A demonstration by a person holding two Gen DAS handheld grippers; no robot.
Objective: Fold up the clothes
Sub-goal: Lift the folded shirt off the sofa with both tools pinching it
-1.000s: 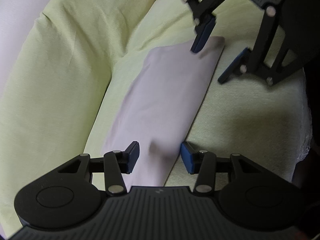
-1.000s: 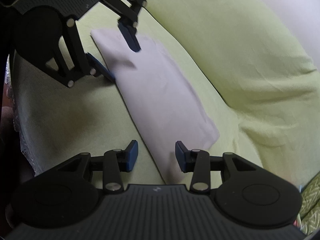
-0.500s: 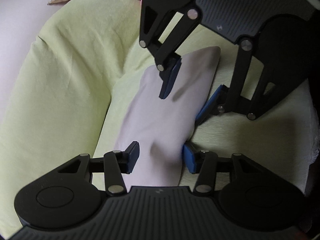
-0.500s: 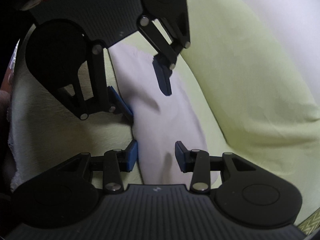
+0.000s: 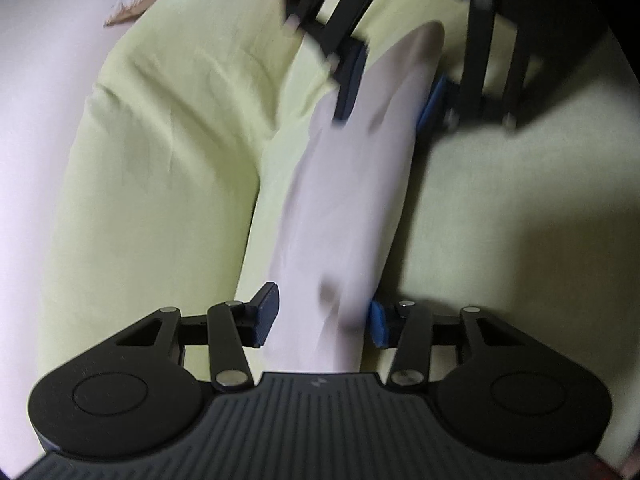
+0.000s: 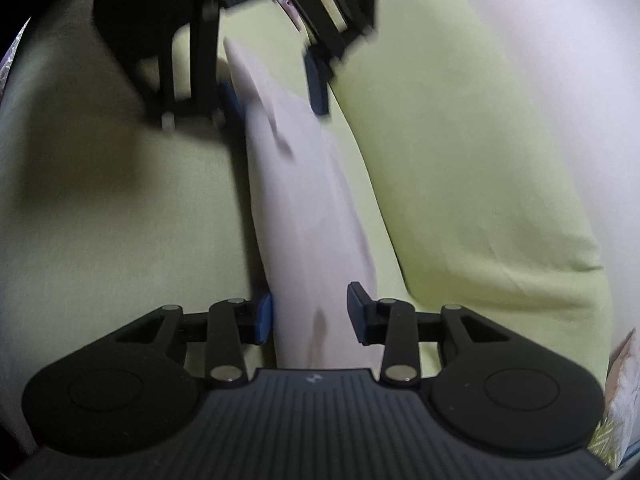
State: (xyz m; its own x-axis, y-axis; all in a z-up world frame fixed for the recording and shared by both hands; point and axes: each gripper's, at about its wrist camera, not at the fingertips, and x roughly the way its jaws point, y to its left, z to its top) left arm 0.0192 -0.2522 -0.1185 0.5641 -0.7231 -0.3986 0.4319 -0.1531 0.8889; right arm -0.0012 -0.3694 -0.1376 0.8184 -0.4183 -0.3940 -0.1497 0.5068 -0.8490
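Two hand-held tongs face each other over a pale lilac folded cloth [image 5: 344, 208] lying lengthwise on a light green sofa cushion [image 5: 500, 208]. In the left wrist view, the left gripper [image 5: 320, 322] sits at 6 o'clock with its jaws spread to either side of the near end of the cloth; the dark blue pad at 7 o'clock and the brighter blue pad at 5 o'clock flank the fabric, and whether they press on it cannot be told through the blur. The cloth runs up from there toward 1 o'clock, where the right gripper [image 5: 390, 84] reaches in from the top of the frame, its fingers likewise set wide on each side of the far end.

The right wrist view shows the same scene from the other end: the right gripper [image 6: 310, 314] at 6 o'clock, jaws apart around the cloth [image 6: 304, 216], and the left gripper [image 6: 276, 88] at 12 o'clock straddling the opposite end. The cloth lies in the crease beside a plump green back cushion [image 6: 460, 168], which fills the 3 o'clock side here and the 9 o'clock side in the left view. A patterned pillow corner [image 5: 136, 4] shows at 11 o'clock in the left view. Both frames are motion-blurred.
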